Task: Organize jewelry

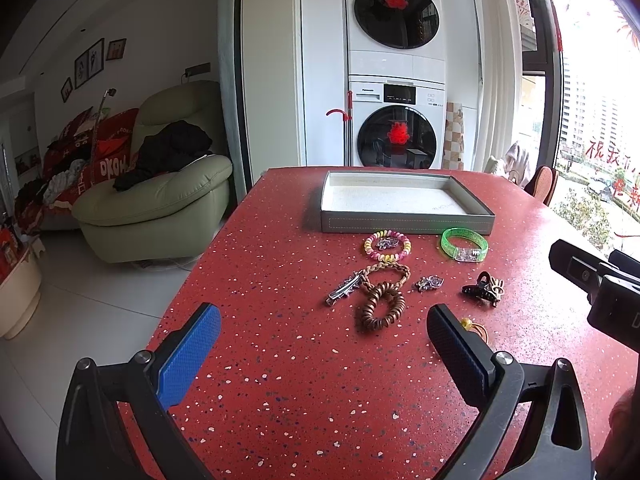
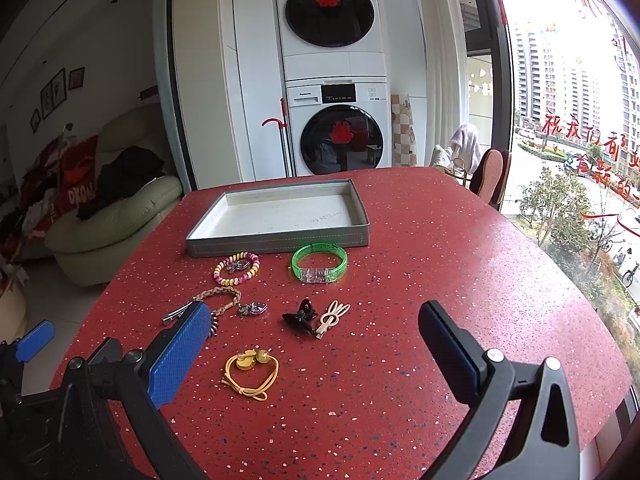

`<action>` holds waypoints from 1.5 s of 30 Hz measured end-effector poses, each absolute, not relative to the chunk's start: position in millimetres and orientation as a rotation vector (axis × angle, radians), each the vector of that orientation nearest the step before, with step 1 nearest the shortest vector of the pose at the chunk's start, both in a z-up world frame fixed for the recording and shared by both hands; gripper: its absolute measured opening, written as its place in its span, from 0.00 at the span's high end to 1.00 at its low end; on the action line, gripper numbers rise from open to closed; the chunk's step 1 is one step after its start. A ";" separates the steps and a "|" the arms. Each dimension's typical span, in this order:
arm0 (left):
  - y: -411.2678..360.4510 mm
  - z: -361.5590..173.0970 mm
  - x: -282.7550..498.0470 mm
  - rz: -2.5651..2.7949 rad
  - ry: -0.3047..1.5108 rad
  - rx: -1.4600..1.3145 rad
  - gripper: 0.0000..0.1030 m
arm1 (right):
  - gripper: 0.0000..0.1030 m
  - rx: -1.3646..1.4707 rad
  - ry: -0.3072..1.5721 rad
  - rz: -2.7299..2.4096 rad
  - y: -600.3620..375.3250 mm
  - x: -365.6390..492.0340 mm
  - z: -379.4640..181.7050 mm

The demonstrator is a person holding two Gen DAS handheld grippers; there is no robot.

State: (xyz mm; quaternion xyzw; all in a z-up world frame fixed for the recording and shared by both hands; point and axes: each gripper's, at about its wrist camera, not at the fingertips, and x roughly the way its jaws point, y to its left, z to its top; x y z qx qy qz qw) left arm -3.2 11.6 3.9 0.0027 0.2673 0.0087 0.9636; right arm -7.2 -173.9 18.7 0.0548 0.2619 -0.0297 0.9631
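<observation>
grey tray (image 2: 280, 238) long axis l-r, both grippers' jaws wide apart, empty

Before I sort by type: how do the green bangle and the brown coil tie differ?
The green bangle is smooth, translucent plastic with a clear block on its near side; the brown coil tie is opaque and ribbed like a spiral cord. The bangle lies alone near the tray; the coil tie overlaps a braided bracelet. Both are closed loops lying flat on the red table.
</observation>
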 end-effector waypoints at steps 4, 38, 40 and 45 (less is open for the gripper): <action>11.7 2.5 -2.8 0.018 0.542 0.004 0.00 | 0.00 0.113 0.532 -0.058 -173.9 -7.1 17.8; 14.4 -1.0 4.5 0.025 0.588 -0.005 0.00 | 0.00 0.115 0.533 -0.051 -176.4 -4.8 20.9; 14.5 -1.0 4.4 0.025 0.587 -0.005 0.00 | 0.00 0.115 0.533 -0.051 -176.5 -4.7 21.1; 14.5 -0.9 4.5 0.025 0.587 -0.005 0.00 | 0.00 0.116 0.534 -0.052 -176.4 -4.6 21.2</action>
